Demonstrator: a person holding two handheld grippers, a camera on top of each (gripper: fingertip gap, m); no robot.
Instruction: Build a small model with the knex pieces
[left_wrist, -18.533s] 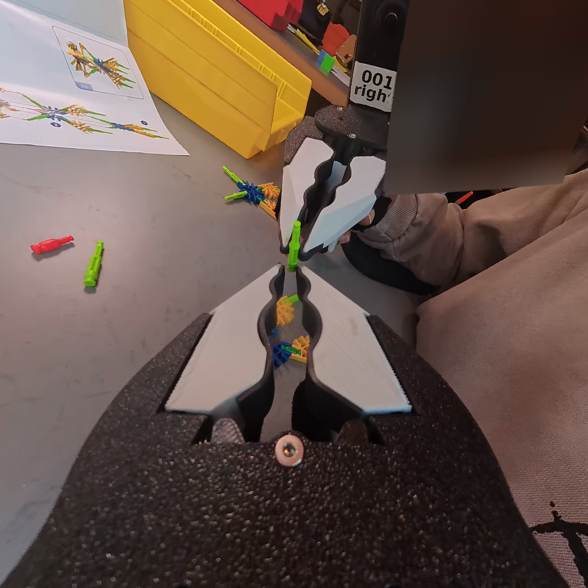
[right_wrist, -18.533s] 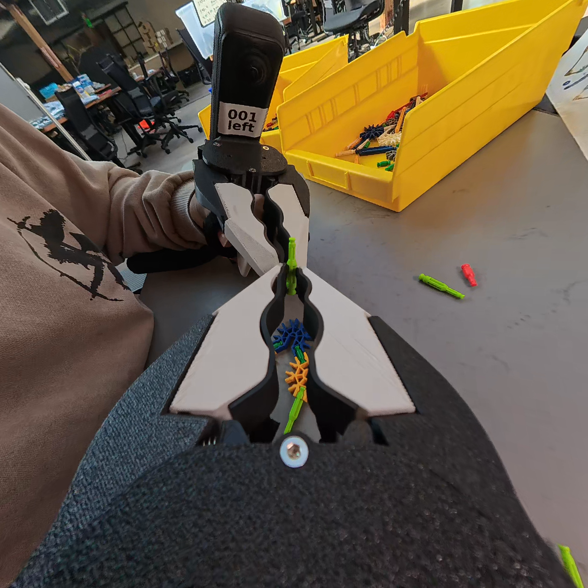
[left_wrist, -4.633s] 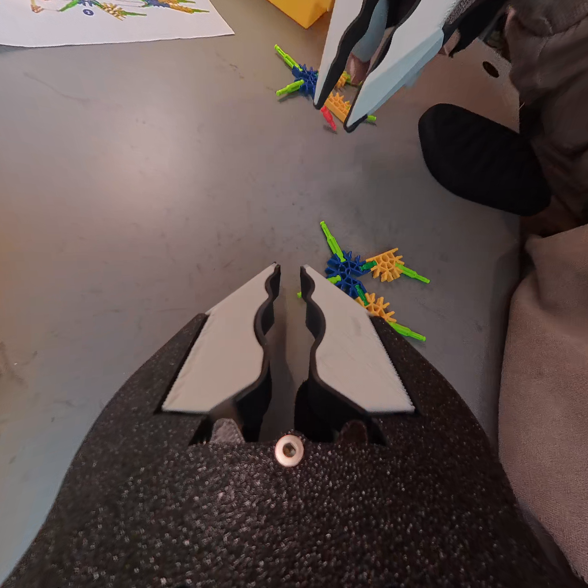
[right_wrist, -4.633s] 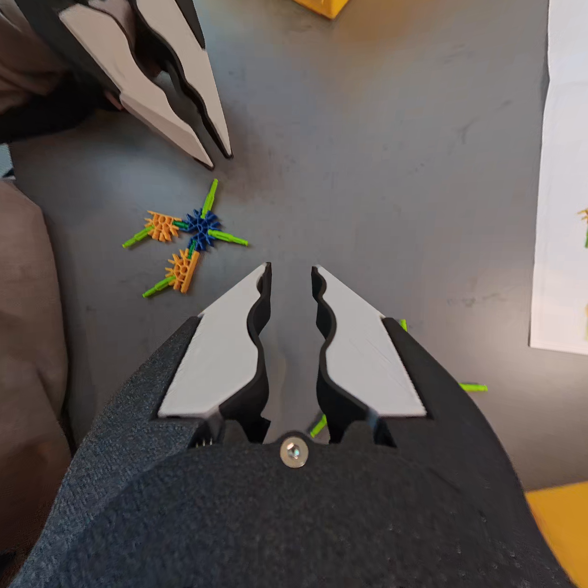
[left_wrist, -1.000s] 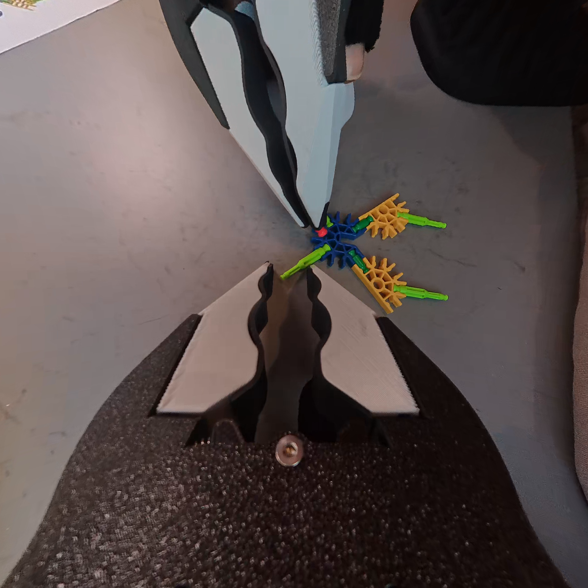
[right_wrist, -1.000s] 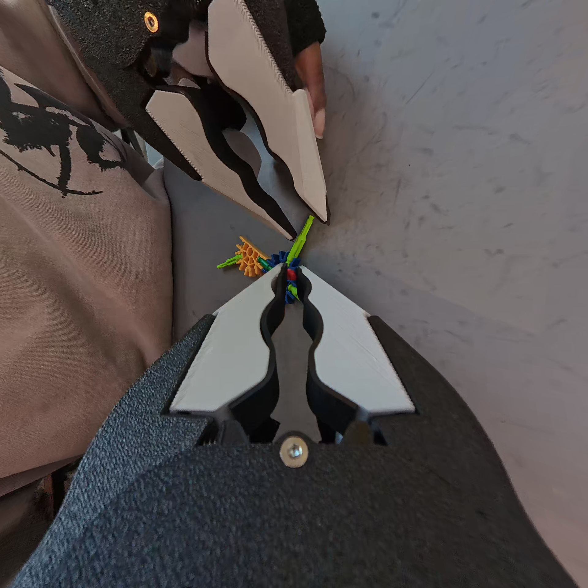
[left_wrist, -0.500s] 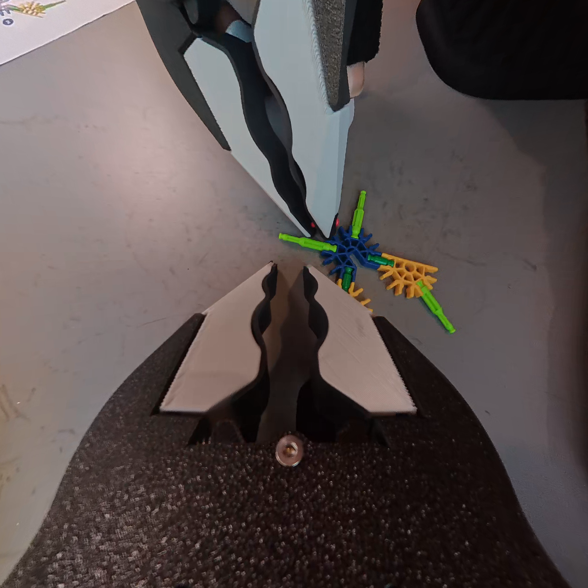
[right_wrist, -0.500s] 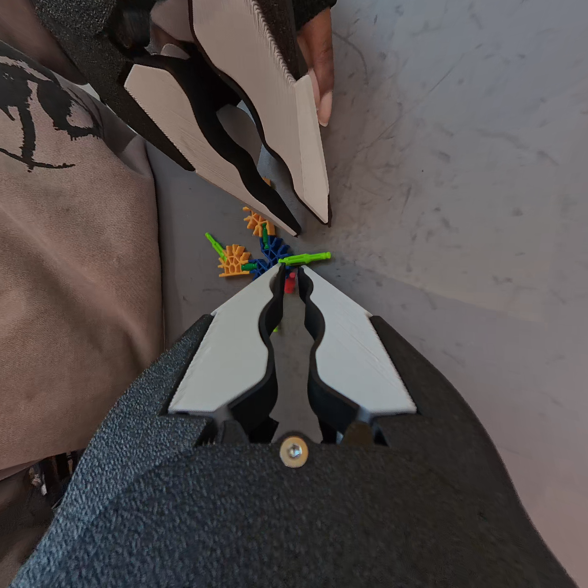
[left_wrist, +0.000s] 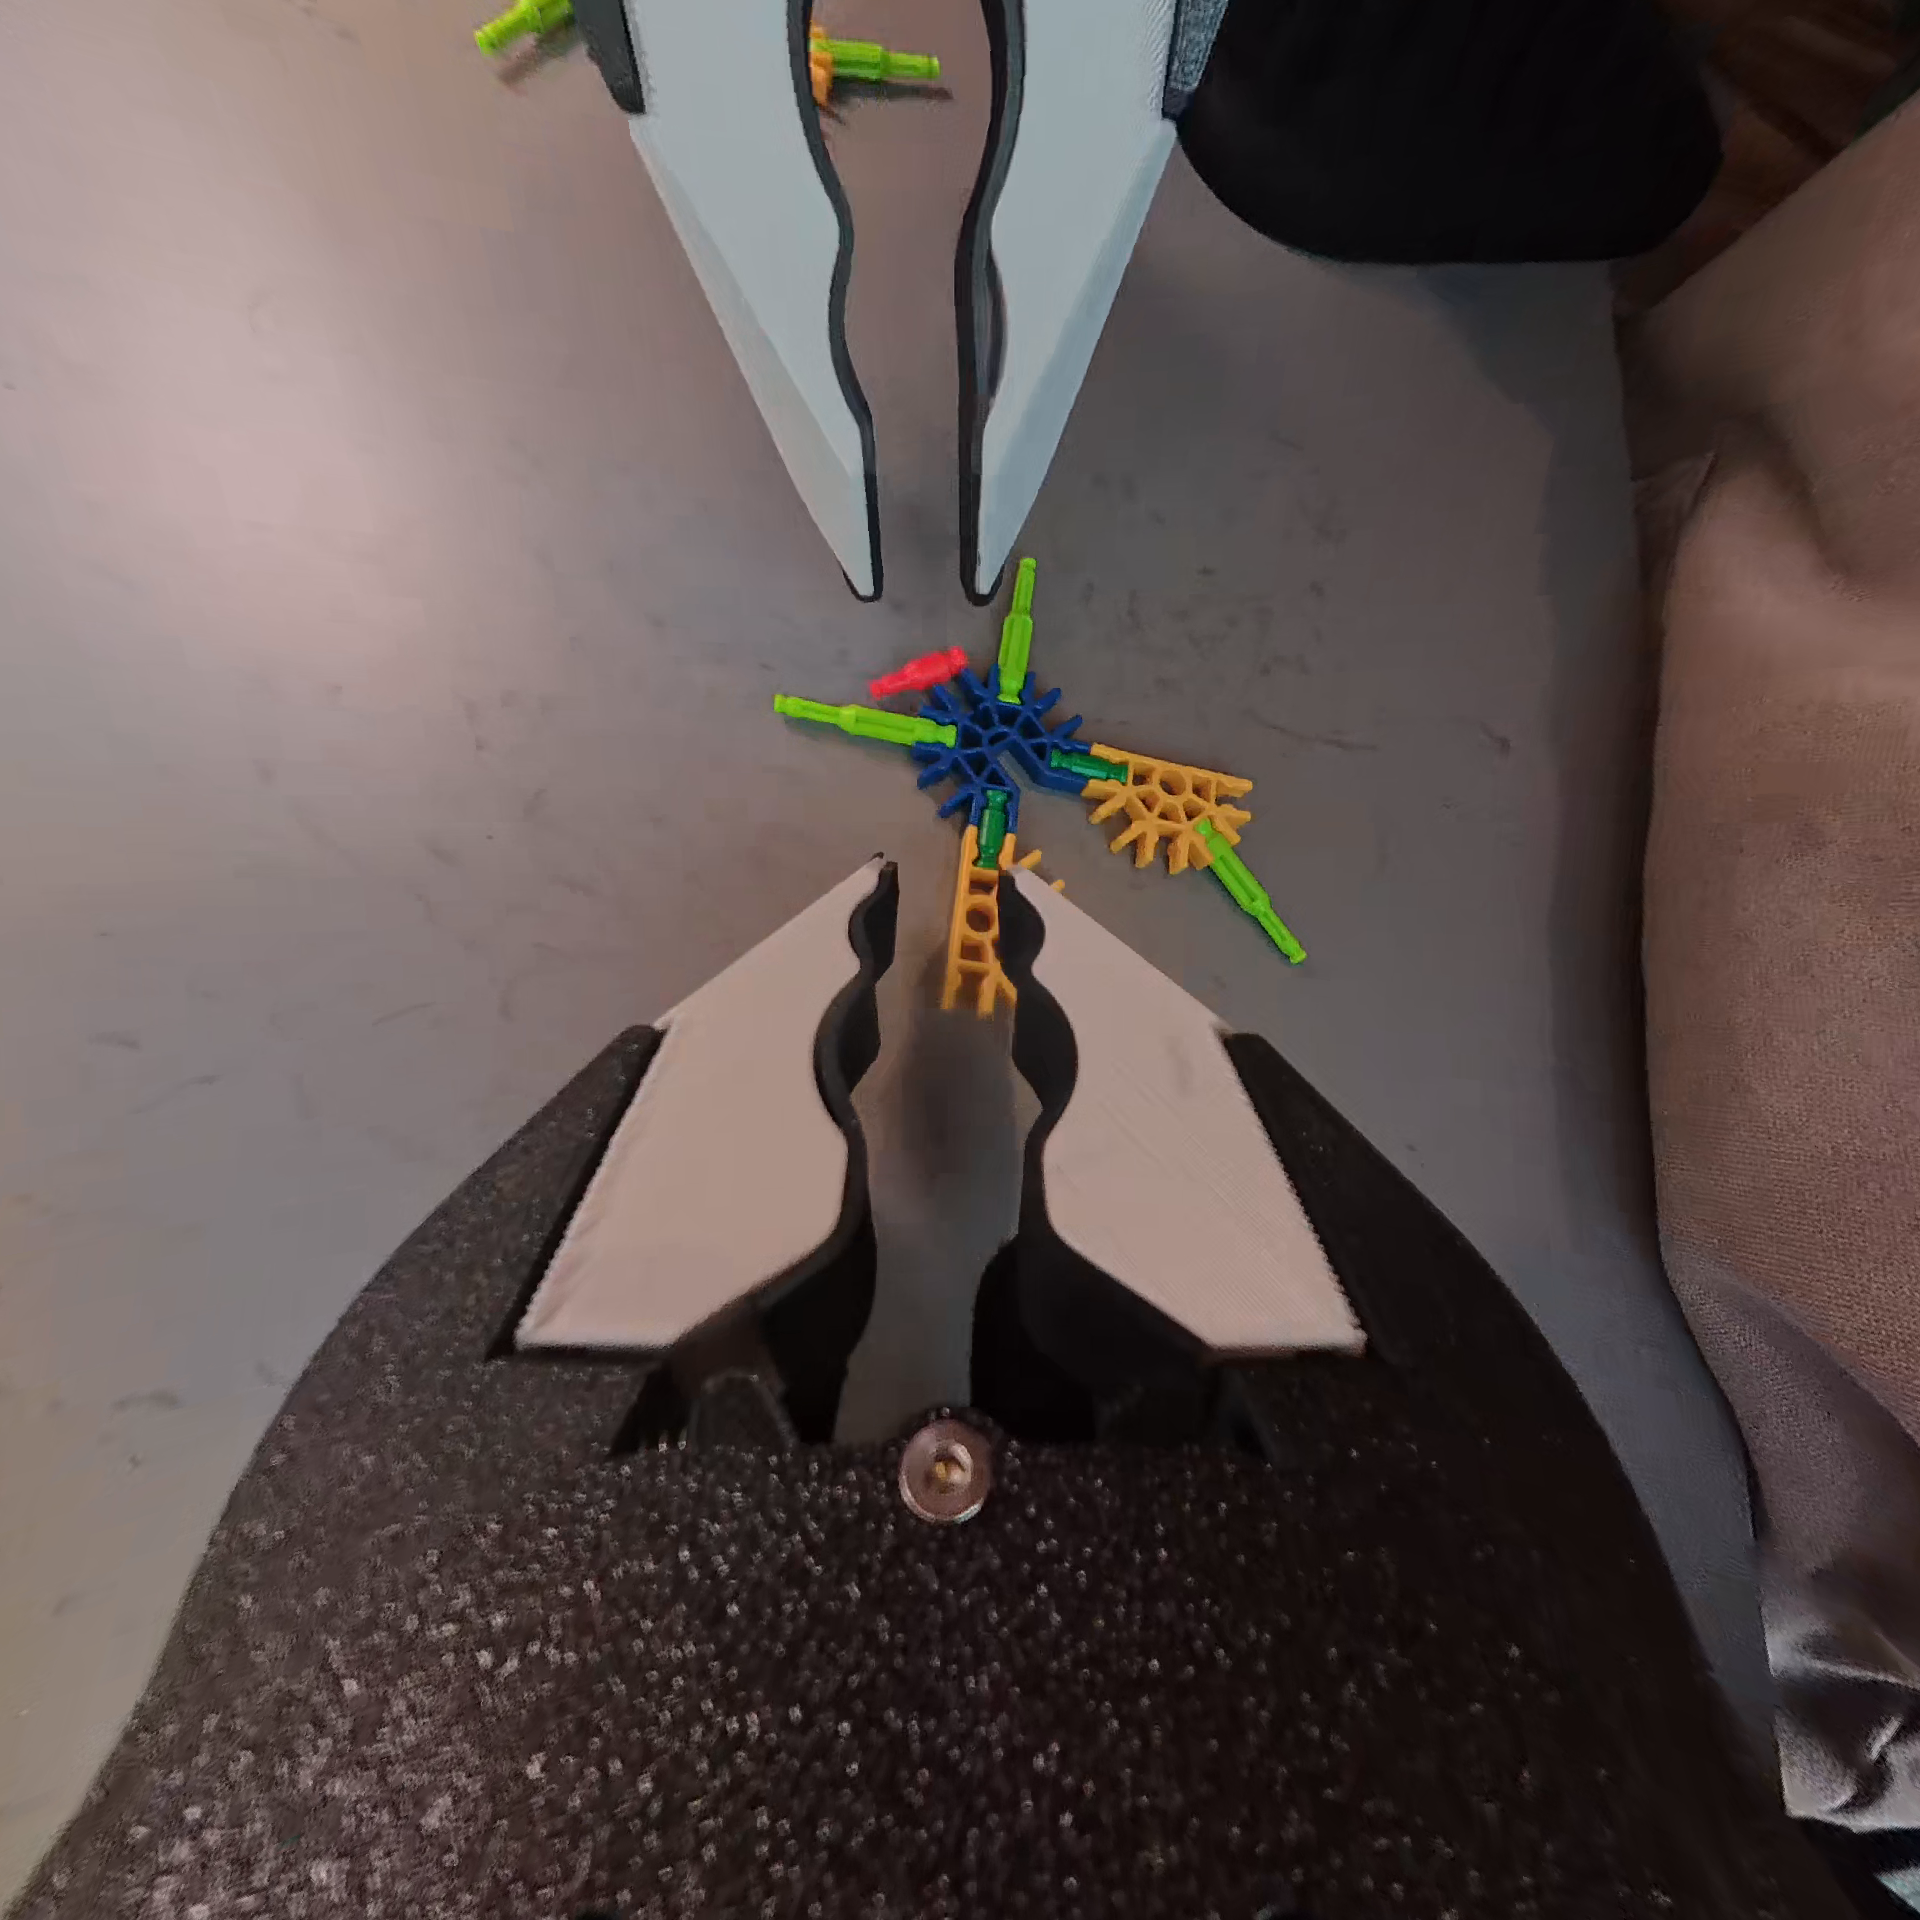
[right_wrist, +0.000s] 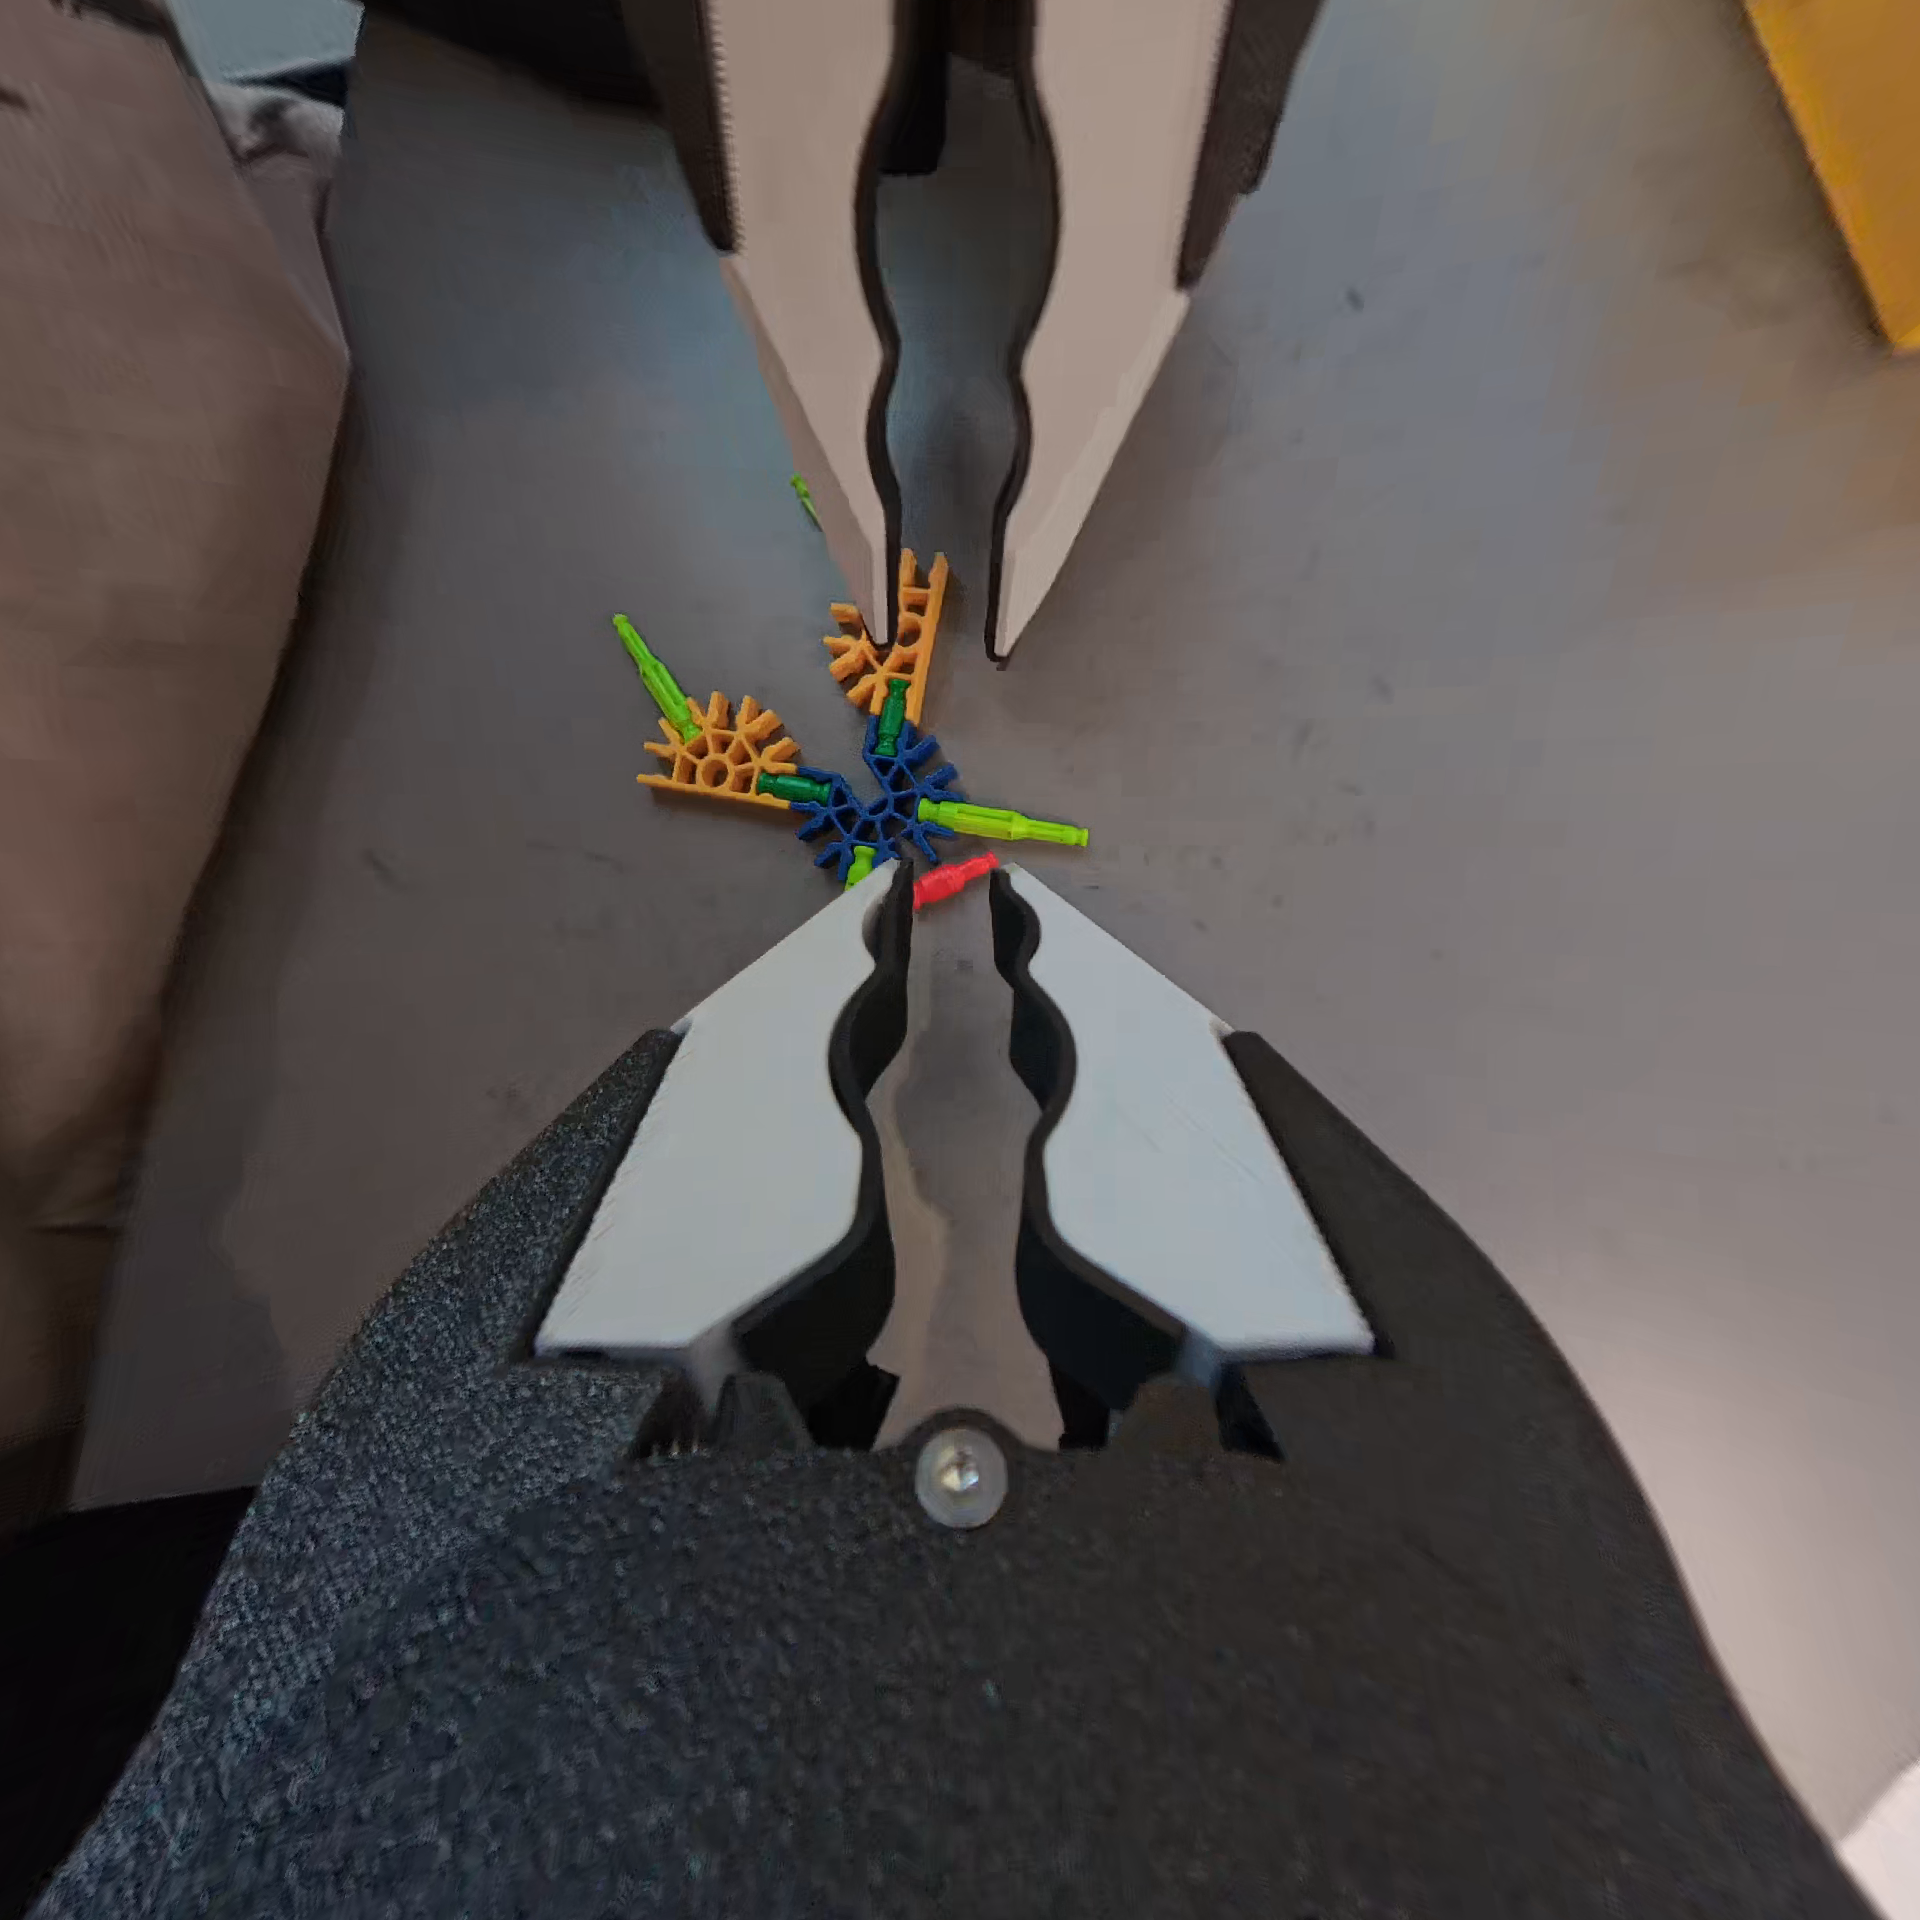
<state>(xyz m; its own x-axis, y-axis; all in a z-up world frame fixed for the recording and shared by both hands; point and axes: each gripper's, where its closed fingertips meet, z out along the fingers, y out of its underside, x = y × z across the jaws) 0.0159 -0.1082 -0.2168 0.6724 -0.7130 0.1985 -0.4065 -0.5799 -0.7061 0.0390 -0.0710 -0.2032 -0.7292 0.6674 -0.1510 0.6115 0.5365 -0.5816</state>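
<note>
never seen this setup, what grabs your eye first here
A small toy assembly lies flat on the grey table, its blue hub ringed by green rods and orange fan connectors. The left gripper and right gripper point at it from opposite sides, jaws open, a red rod at the right one's tips.

The left gripper (left_wrist: 943, 875), a black textured body with two pale grey wedge-shaped fingers lined in black, is being held low over the grey tabletop (left_wrist: 312, 623), its jaws standing slightly parted with nothing clamped between them. The right gripper (right_wrist: 945, 883), of the same build, is being held facing it tip to tip over the same tabletop, its jaws likewise a little apart and gripping nothing. Both sets of fingers are being pointed steeply down at the tabletop. A beige sleeve (left_wrist: 1787, 935) is being rested along the tabletop's edge beside the left gripper.
</note>
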